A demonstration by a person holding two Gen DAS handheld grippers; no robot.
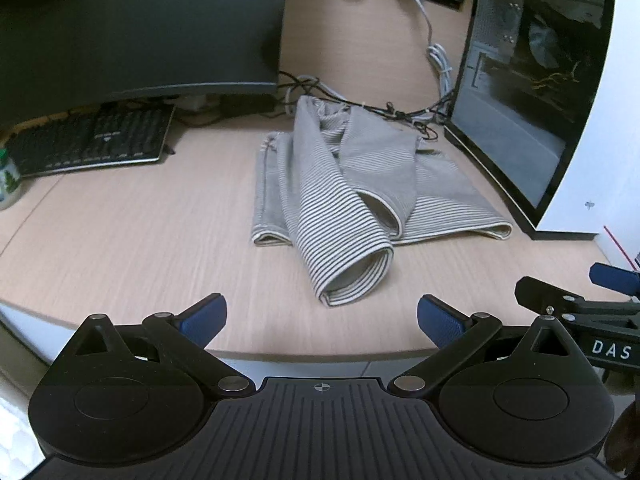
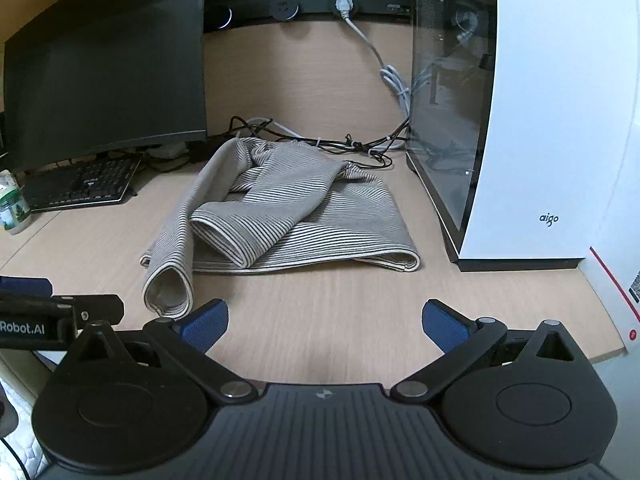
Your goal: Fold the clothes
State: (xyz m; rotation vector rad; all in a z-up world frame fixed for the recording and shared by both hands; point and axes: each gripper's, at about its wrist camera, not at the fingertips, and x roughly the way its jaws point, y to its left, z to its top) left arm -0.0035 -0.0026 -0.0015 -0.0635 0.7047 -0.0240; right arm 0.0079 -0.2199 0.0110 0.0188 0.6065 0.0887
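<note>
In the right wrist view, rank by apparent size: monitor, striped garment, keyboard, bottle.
1. Monitor
2. Striped garment, clearly smaller than the monitor
3. Keyboard
4. Bottle, cut by the frame edge

Fisheye distortion and distance affect these; true sizes stay unsure.

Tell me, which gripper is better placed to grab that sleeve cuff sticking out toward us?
Probably the left gripper: the sleeve cuff lies almost straight ahead of its open fingers, while it sits off to the side of the right gripper.

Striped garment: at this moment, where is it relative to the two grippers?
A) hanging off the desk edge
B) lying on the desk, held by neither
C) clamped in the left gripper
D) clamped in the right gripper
B: the striped garment lies crumpled on the desk, while the left gripper and right gripper are both open and empty, short of it.
</note>
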